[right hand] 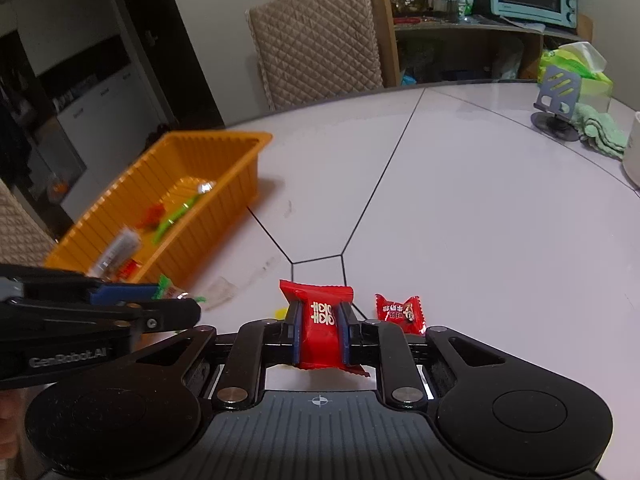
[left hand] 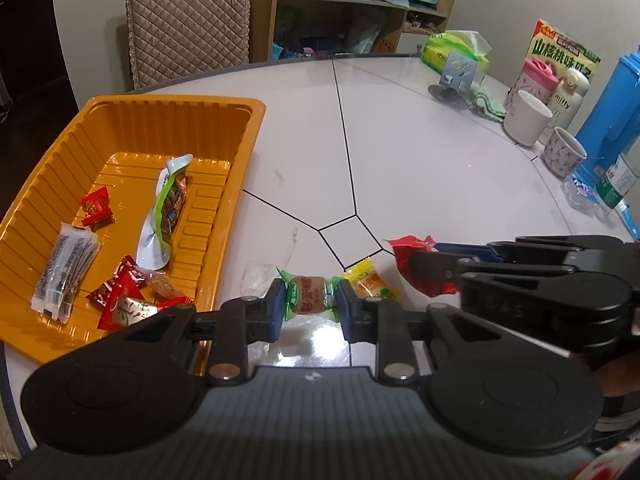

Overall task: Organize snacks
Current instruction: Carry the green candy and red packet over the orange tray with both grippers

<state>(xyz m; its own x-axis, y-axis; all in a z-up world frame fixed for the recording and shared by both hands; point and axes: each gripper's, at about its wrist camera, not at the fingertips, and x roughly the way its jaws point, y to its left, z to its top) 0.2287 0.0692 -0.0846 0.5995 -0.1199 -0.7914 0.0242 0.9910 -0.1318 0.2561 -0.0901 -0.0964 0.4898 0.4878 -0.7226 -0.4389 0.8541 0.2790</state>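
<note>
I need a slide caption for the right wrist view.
Right gripper shut on a red candy packet above the white table.

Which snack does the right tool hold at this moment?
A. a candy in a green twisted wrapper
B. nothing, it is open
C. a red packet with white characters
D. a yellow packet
C: in the right wrist view the right tool is shut on the red packet, while the green-wrapped candy sits in the left tool.

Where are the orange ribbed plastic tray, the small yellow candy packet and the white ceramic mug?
orange ribbed plastic tray (left hand: 234, 148), left wrist view, bare right wall.
small yellow candy packet (left hand: 370, 282), left wrist view, middle of the wrapper.
white ceramic mug (left hand: 522, 122), left wrist view, outer side.
</note>
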